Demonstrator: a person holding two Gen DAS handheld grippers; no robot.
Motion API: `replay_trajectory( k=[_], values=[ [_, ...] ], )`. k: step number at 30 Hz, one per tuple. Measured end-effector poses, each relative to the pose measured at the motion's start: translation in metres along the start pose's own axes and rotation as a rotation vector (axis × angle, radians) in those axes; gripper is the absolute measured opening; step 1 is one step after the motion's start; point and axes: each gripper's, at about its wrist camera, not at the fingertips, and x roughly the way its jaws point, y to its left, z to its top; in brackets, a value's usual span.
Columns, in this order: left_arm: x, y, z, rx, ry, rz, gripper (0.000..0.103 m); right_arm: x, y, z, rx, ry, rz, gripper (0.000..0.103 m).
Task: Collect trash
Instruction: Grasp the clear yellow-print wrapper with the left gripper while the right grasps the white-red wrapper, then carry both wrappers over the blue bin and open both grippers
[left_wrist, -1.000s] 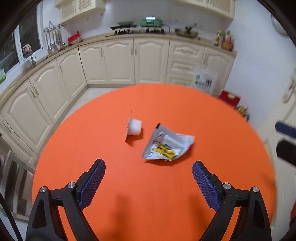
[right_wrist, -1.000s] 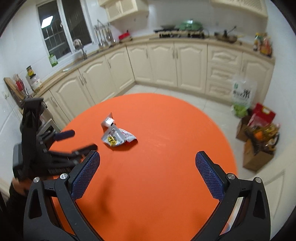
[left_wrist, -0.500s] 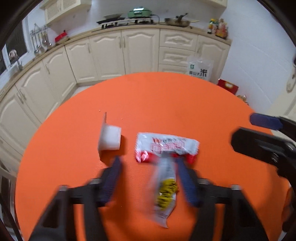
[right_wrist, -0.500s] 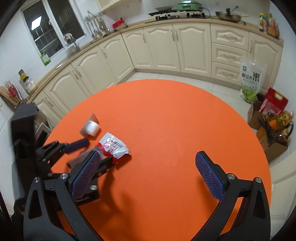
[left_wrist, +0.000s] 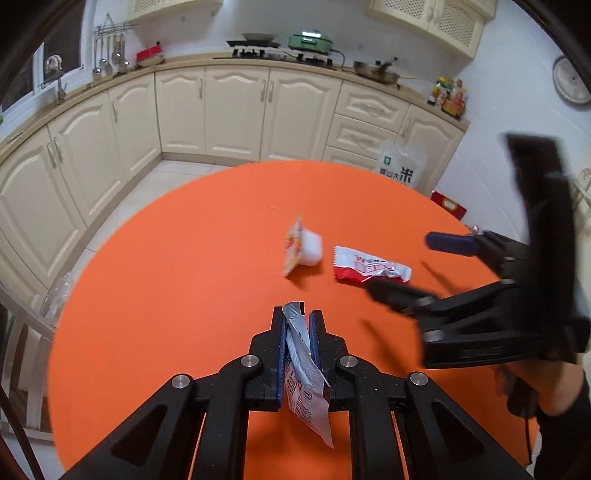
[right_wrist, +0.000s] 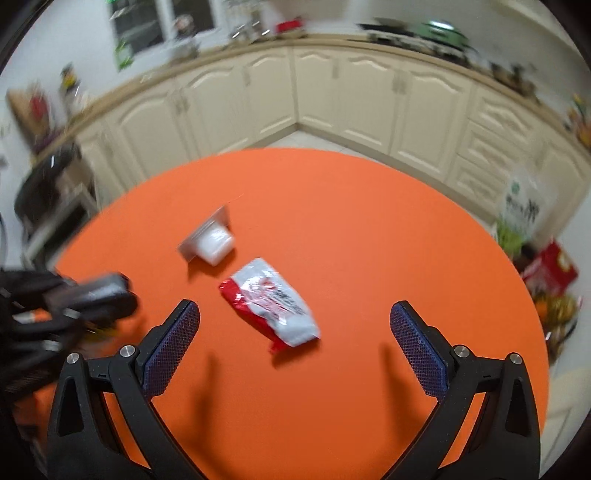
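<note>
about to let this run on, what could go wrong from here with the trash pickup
1. The silver wrapper is pinched edge-on in the left gripper, most of it hanging loose; it might slip out.
2. The right gripper is open over the red and white wrapper, which lies flat on the orange table; the fingers may slide over it.
3. The white cup lies tipped right beside that wrapper and could get knocked.

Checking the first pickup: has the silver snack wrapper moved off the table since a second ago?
Yes. The silver wrapper left its spot beside the small white cup and now sits clamped in the left gripper, above the orange table.
</note>
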Motion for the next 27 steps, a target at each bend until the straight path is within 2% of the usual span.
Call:
replay_trajectory(
  k=[1, 2, 4, 7, 8, 12, 16, 23, 27],
  values=[
    [-0.007, 0.002, -0.005, 0.0, -0.002, 0.007, 0.008, 0.006, 0.004, 0.001, -0.02, 0.019, -0.012, 0.098],
    [-0.01, 0.002, -0.008, -0.001, -0.002, 0.009, 0.008, 0.011, 0.008, 0.001, -0.035, 0.04, -0.024, 0.087],
    [-0.018, 0.005, -0.013, -0.001, 0.0, 0.016, 0.008, 0.012, 0.008, -0.001, -0.033, 0.036, -0.012, 0.075],
    [-0.02, -0.012, -0.02, 0.006, 0.002, 0.022, 0.008, 0.006, 0.007, -0.007, -0.038, 0.033, -0.007, 0.049],
    [-0.024, -0.014, -0.023, 0.004, 0.003, 0.019, 0.008, 0.003, 0.009, -0.009, -0.047, 0.039, -0.002, 0.03],
    [-0.019, -0.029, -0.018, 0.016, 0.011, 0.011, 0.008, -0.005, 0.015, -0.019, -0.067, 0.052, -0.005, 0.029],
    [-0.026, -0.047, -0.022, 0.035, 0.005, 0.014, 0.008, -0.031, 0.013, -0.038, -0.032, -0.003, 0.043, 0.029],
    [-0.054, -0.096, -0.041, 0.098, -0.014, -0.024, 0.008, -0.115, -0.009, -0.093, 0.036, -0.133, 0.063, 0.029],
    [-0.065, -0.138, -0.056, 0.136, -0.024, -0.068, 0.008, -0.173, -0.029, -0.141, 0.105, -0.204, 0.051, 0.029]
  ],
)
